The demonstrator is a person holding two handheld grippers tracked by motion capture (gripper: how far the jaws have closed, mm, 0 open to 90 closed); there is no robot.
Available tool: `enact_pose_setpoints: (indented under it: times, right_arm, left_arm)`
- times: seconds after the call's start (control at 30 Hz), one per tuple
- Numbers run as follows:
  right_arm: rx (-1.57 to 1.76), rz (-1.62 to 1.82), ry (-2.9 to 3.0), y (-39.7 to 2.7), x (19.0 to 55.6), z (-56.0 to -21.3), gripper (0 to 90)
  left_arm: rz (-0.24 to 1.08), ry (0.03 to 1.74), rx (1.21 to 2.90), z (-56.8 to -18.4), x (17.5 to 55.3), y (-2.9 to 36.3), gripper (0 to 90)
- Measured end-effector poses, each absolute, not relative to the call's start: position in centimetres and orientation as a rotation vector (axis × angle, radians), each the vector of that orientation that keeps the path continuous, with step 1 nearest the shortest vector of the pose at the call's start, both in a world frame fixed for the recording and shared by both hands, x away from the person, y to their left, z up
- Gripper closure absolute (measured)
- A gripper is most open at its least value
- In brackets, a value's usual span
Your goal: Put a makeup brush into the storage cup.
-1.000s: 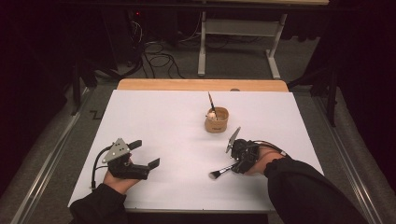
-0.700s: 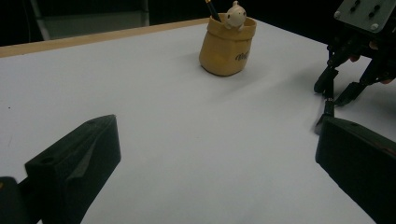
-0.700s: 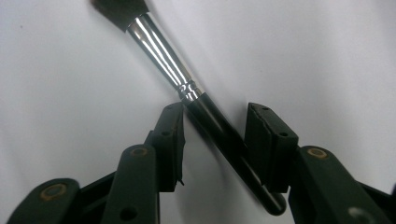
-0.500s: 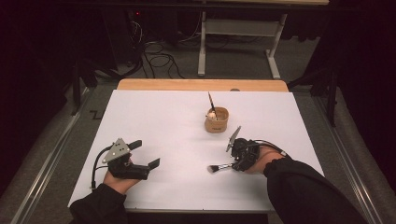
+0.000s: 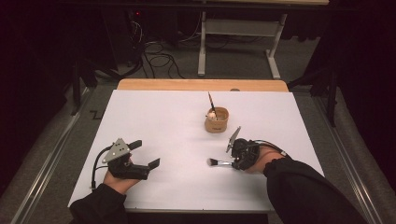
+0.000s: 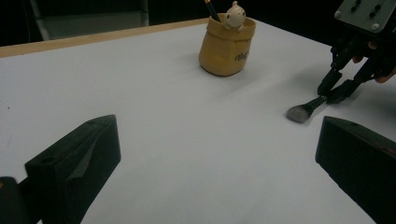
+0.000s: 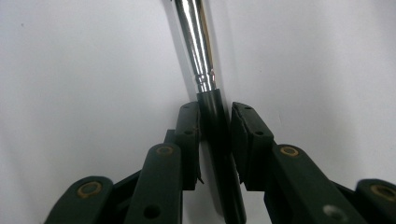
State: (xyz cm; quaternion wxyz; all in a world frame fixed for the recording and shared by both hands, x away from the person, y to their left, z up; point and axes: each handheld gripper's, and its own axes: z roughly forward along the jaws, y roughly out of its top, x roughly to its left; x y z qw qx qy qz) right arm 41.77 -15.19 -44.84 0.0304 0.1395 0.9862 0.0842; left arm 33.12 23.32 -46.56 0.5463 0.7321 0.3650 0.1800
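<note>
- Brush [image 7: 212,116] lies flat on the tabletop [image 5: 168,121], handle between the right claw [image 5: 232,163] pads, which have just been closing; not lifted yet.
- Cup [image 5: 217,120] stands beyond that claw, apart, awaiting the brush.
- Left claw [image 5: 148,156] idles wide open, holding nothing.

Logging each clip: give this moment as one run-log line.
right tool: jaws just closing around makeup brush handle | left tool: open, idle | brush lies on table | cup: untouched

You stand in a darkened lab or recording studio: black curtains [image 5: 42,70], loose cables [image 5: 156,60] on grey carpet, a white-covered worktop [image 5: 177,121], metal floor rails [image 5: 44,172].
</note>
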Motion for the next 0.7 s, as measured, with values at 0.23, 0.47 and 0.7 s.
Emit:
enact_pose_setpoints:
  times: [0.23, 0.47, 0.7]
  right_arm:
    - [0.424, 0.257, 3.042, -15.18, 41.74, -44.83, 80.3]
    - [0.426, 0.243, 3.044, -15.07, 41.76, -44.79, 80.9]
    - [0.434, 0.243, 3.04, -15.06, 41.68, -44.75, 81.1]
  left_arm:
    - [0.427, 0.865, 1.735, -46.56, 33.12, 23.34, 0.8]
    - [0.427, 0.864, 1.734, -46.54, 33.09, 23.32, 0.7]
    - [0.426, 0.864, 1.733, -46.54, 33.1, 23.32, 0.7]
